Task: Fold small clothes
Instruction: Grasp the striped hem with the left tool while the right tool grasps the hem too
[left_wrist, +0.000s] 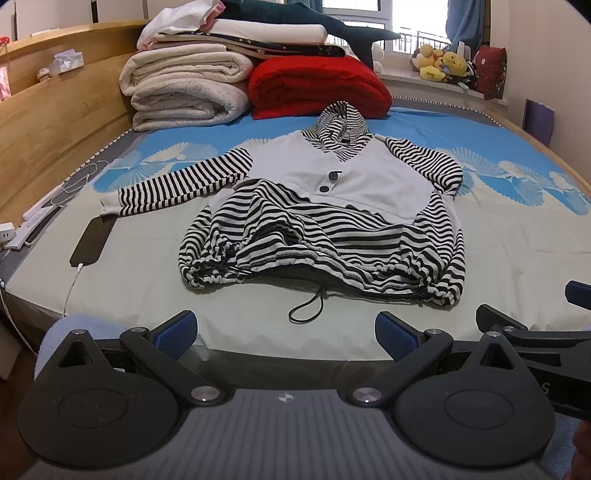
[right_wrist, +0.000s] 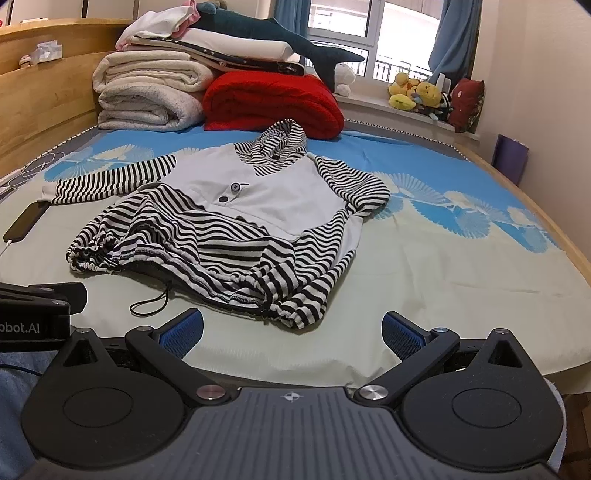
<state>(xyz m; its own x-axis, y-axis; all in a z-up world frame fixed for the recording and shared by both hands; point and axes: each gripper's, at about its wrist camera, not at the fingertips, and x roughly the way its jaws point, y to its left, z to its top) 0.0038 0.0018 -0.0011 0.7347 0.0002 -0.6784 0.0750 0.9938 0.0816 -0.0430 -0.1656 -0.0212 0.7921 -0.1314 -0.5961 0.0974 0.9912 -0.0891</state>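
I'm right at the start here: the small black-and-white striped hooded top with the plain grey chest panel (left_wrist: 332, 206) lies spread on the bed with the blue and pale green sheet (left_wrist: 517, 236), hood far, gathered hem near, nothing folded yet as far as I can judge. My left gripper (left_wrist: 286, 334) hangs wide open and empty over the near edge of the bed, well short of the hem; my right gripper (right_wrist: 291, 332) is the same, wide open, holding nothing. The left striped sleeve (left_wrist: 173, 188) reaches out flat, its cuff beside a dark phone (left_wrist: 92, 240), while the right one looks already bunched in. Next, I reckon, I reach forward, pinch that left sleeve and bring it across the chest, minding the loose black drawcord (left_wrist: 308, 304).
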